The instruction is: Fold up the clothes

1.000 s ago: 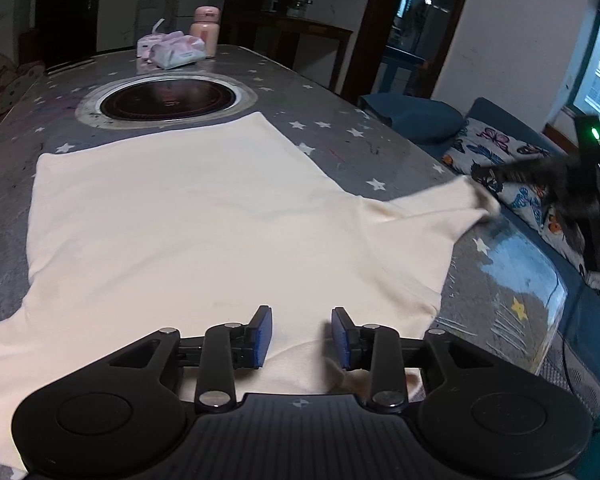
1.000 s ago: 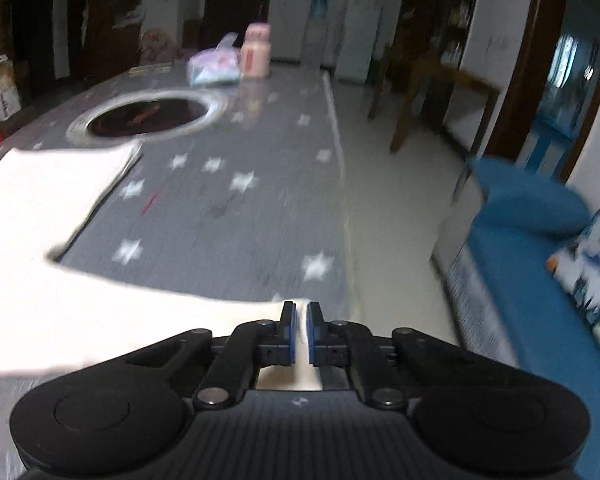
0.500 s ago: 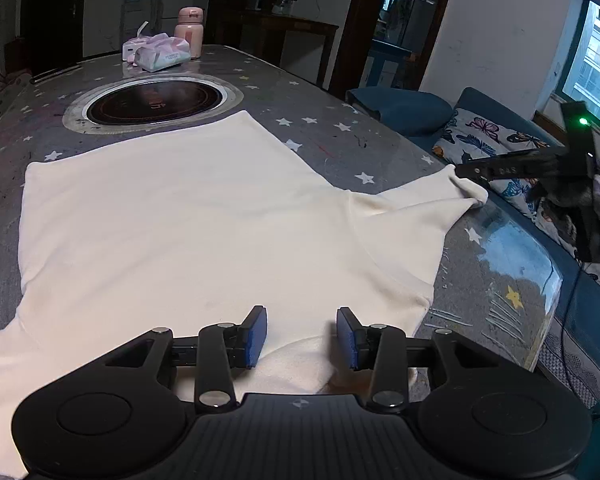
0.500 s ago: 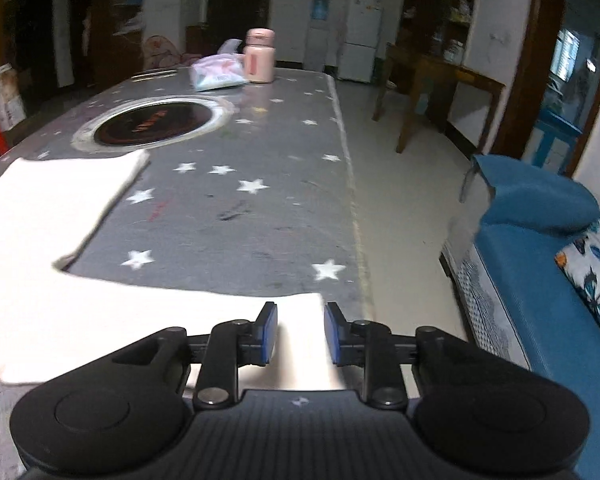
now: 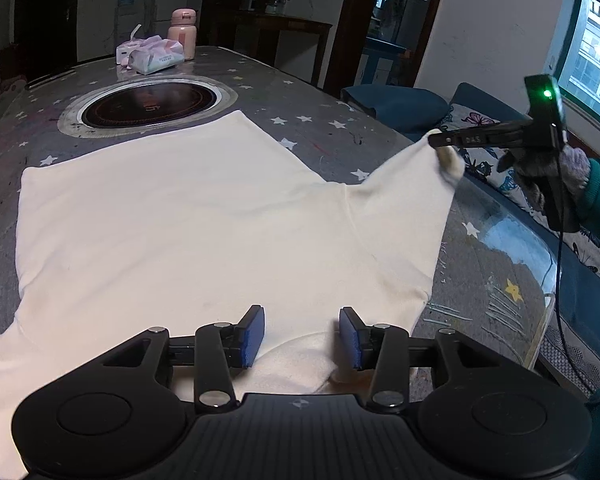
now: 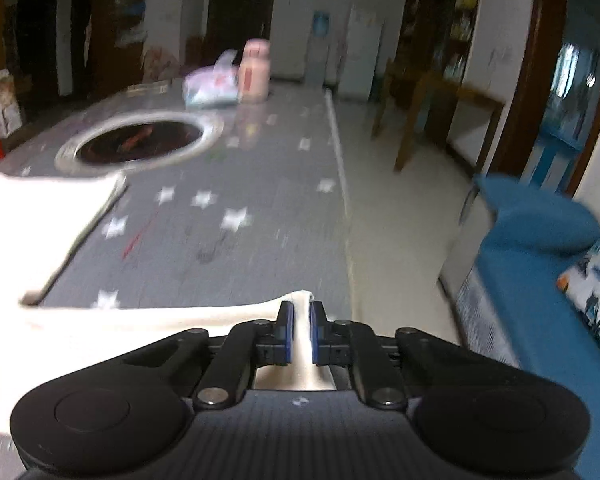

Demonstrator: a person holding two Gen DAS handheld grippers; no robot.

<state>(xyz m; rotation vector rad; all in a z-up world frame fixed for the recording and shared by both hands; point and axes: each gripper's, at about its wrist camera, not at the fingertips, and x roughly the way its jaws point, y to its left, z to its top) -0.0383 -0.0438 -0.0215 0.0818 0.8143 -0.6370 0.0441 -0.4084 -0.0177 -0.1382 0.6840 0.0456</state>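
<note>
A cream shirt (image 5: 172, 216) lies spread flat on the grey star-patterned table (image 5: 324, 128). My left gripper (image 5: 302, 334) hovers over the collar at the near edge, its jaws opening, with cloth under them but not pinched. In the left wrist view my right gripper (image 5: 440, 144) is shut on the tip of the right sleeve (image 5: 404, 200) and holds it lifted off the table. The right wrist view shows the same grip: the right gripper (image 6: 300, 328) with the cream sleeve (image 6: 302, 344) pinched between its blue pads.
A round hotplate (image 5: 148, 102) is set into the table beyond the shirt. A tissue pack (image 5: 152, 54) and a pink bottle (image 5: 183, 34) stand at the far end. A blue sofa (image 6: 540, 280) with patterned cushions runs along the table's right edge.
The right gripper opened over the sleeve tip, then shut on it and lifted it off the table. The left gripper's jaws widened a little; it stayed in place.
</note>
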